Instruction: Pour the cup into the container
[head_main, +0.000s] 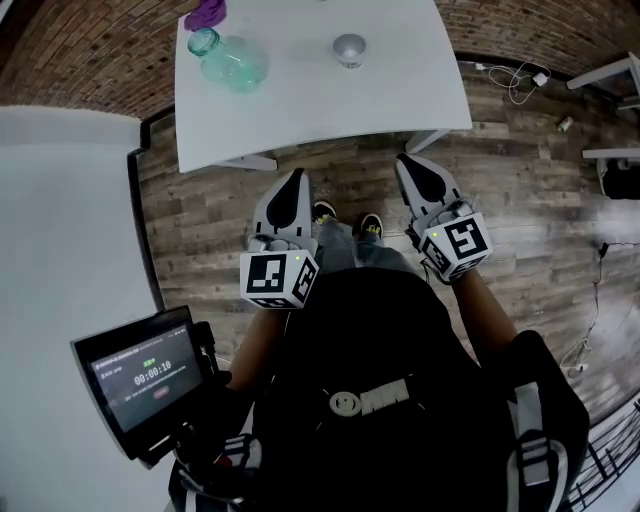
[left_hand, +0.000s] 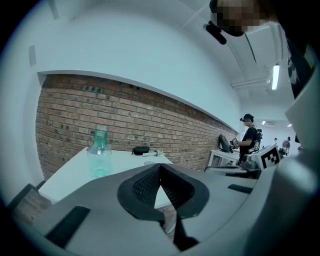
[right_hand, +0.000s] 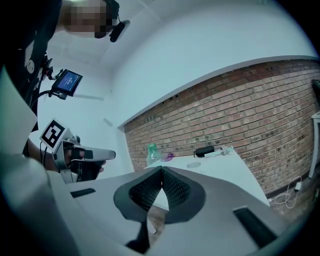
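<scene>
My claw (left_hand: 160, 166) is pinched together, empty. Ahead, to its left, a green bottle (left_hand: 99, 156) stands on a white table (left_hand: 62, 176), a brick wall (left_hand: 130, 120) beyond.

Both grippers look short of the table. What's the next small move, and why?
Probably bring the right gripper forward to the cup, opening its jaws. It and the left gripper are shut, empty and short of the table. The cup stands to the right of the bottle, so the right gripper seems the better fit.
</scene>
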